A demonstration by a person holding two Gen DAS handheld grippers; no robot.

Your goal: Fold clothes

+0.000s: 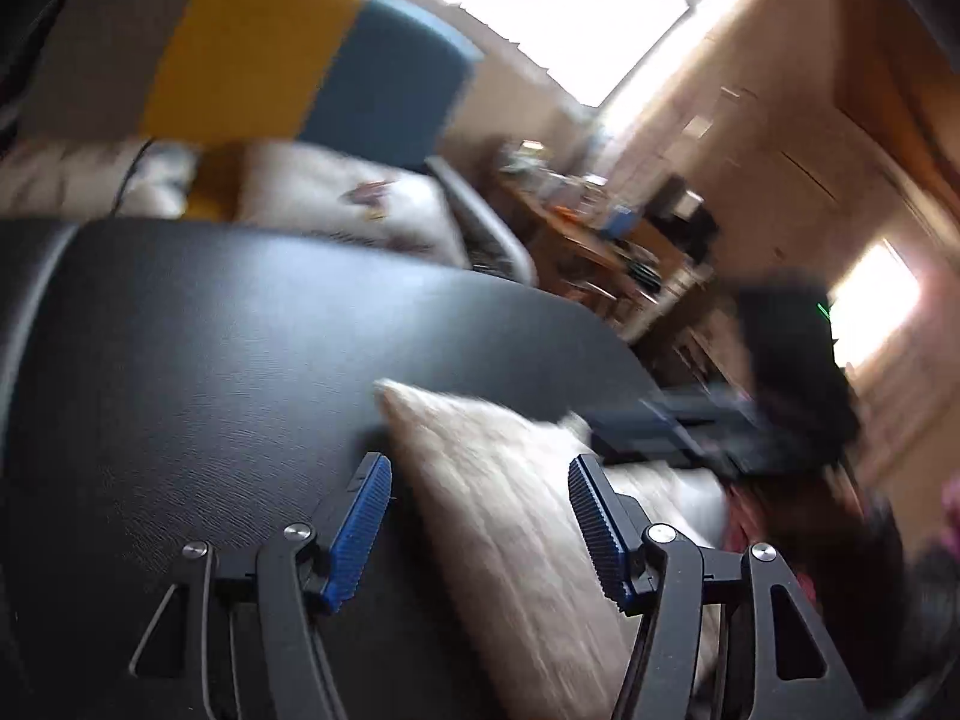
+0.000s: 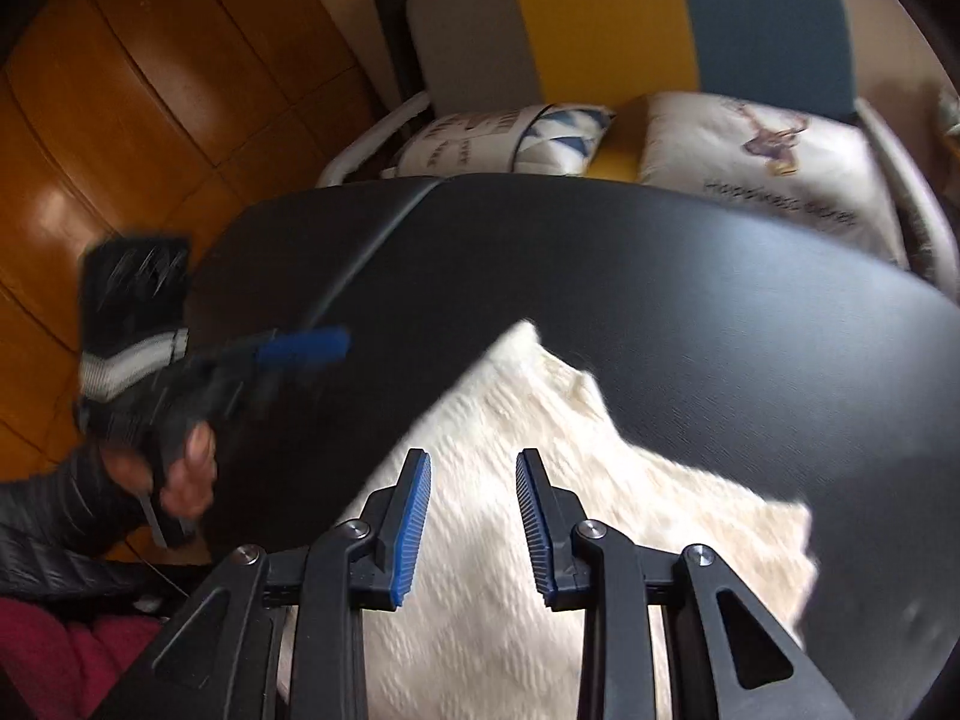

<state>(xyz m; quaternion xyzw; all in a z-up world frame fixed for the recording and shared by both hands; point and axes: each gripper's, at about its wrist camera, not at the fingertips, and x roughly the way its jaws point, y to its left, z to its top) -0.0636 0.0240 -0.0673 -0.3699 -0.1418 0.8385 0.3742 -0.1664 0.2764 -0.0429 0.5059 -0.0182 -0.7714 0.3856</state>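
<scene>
A cream knitted garment (image 1: 480, 540) (image 2: 600, 480) lies on the black table (image 1: 210, 330) (image 2: 660, 270), one corner pointing toward the far side. My left gripper (image 1: 477, 462) is open above the garment's left part, nothing between its blue pads. In the right wrist view the left gripper (image 2: 300, 348) shows blurred off the garment's left edge, held by a hand (image 2: 186, 468). My right gripper (image 2: 474, 456) hovers open over the garment's near part, with a narrower gap. It appears blurred in the left wrist view as the right gripper (image 1: 678, 420), at the garment's right side.
Behind the table stands a chair (image 2: 600, 18) with a grey, yellow and blue back and two printed cushions (image 2: 768, 156). Wooden floor (image 2: 120, 120) lies to the left. A cluttered desk (image 1: 588, 222) stands further back. A dark padded sleeve (image 2: 54, 516) is at the near left.
</scene>
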